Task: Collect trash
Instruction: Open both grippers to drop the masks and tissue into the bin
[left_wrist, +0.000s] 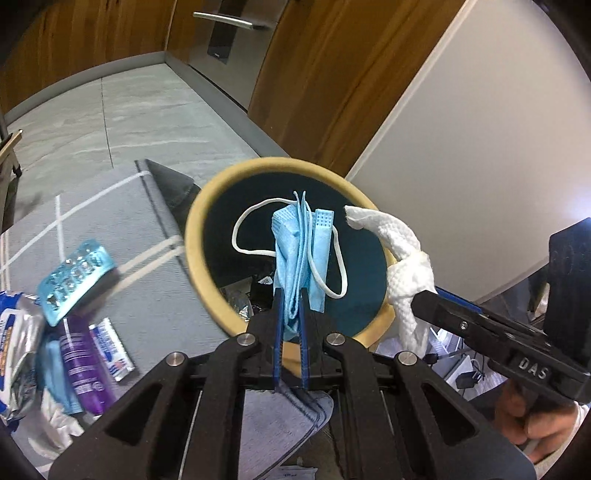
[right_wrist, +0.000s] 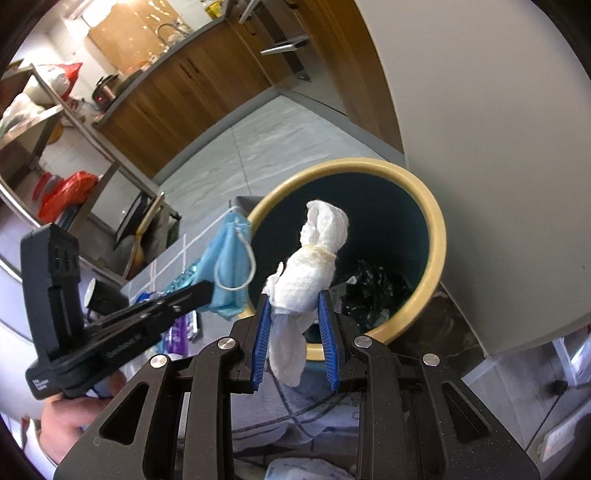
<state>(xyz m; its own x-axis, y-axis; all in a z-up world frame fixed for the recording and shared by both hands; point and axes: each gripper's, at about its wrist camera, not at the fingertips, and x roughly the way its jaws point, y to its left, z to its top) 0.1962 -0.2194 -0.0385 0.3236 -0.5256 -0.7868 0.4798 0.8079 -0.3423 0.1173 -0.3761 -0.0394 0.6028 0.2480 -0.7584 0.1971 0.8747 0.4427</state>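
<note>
A pale grey marbled tile floor (left_wrist: 122, 110) runs to warm brown wooden cabinets (right_wrist: 177, 88) with a long steel handle (left_wrist: 225, 20). A plain off-white wall panel (left_wrist: 480, 122) stands at right. Metal open shelving (right_wrist: 55, 122) holds red plastic bags (right_wrist: 66, 192).

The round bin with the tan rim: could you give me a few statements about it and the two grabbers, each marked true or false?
1. The left gripper is clamped on a blue pleated face mask with white ear loops. True.
2. The right gripper holds a purple bottle. False: it grips a twisted white paper towel; the purple bottle lies on the grey rug.
3. The round dark bin with the tan rim is empty. False: dark crumpled rubbish already lies inside.
4. Both held items are close to the bin's opening. True.
5. The bin has a closed lid on it. False: its top is open.
</note>
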